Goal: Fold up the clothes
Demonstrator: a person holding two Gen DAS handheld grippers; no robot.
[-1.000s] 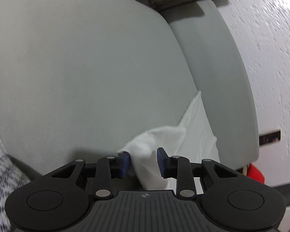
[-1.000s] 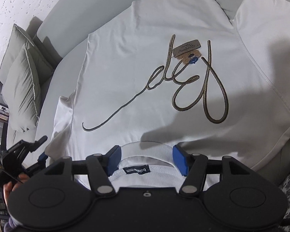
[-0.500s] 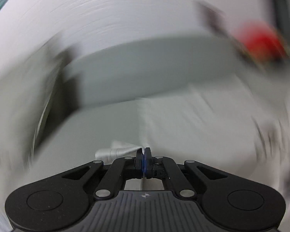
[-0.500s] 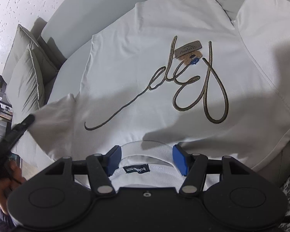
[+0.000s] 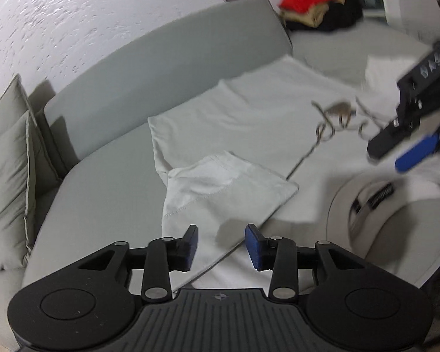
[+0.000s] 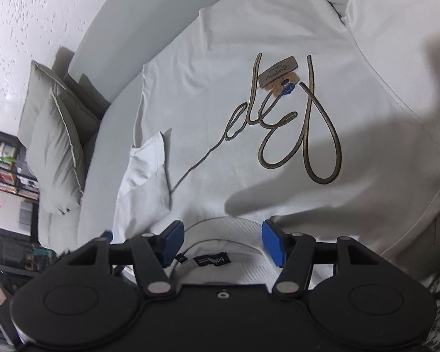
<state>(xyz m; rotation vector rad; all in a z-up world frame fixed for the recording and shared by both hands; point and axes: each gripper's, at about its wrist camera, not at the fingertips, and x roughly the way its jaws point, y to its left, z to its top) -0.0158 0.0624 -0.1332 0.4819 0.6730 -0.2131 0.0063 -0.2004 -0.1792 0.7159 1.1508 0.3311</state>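
— Where is the shirt from your grippers?

— The one white T-shirt lies flat, face up, on the grey sofa. From my right gripper it spreads from 9 round to 3 o'clock, with the collar right between my blue pads and the gold script at 12 to 1. My right jaws stand spread and nip nothing; whether the pads touch the cloth I cannot tell.

— And the left?

— My left gripper sits over the folded-in sleeve, which lies at 12 o'clock, laid onto the shirt's body. Those jaws are opening, the sleeve's edge below the gap, the pads pressing on nothing.

— Count things for me

— One shirt, two sleeves: one folded in, the other sleeve flat at 1 o'clock from my right gripper. Two grey cushions at 10. One pile of clothes, red, tan and black, at 1 o'clock from my left
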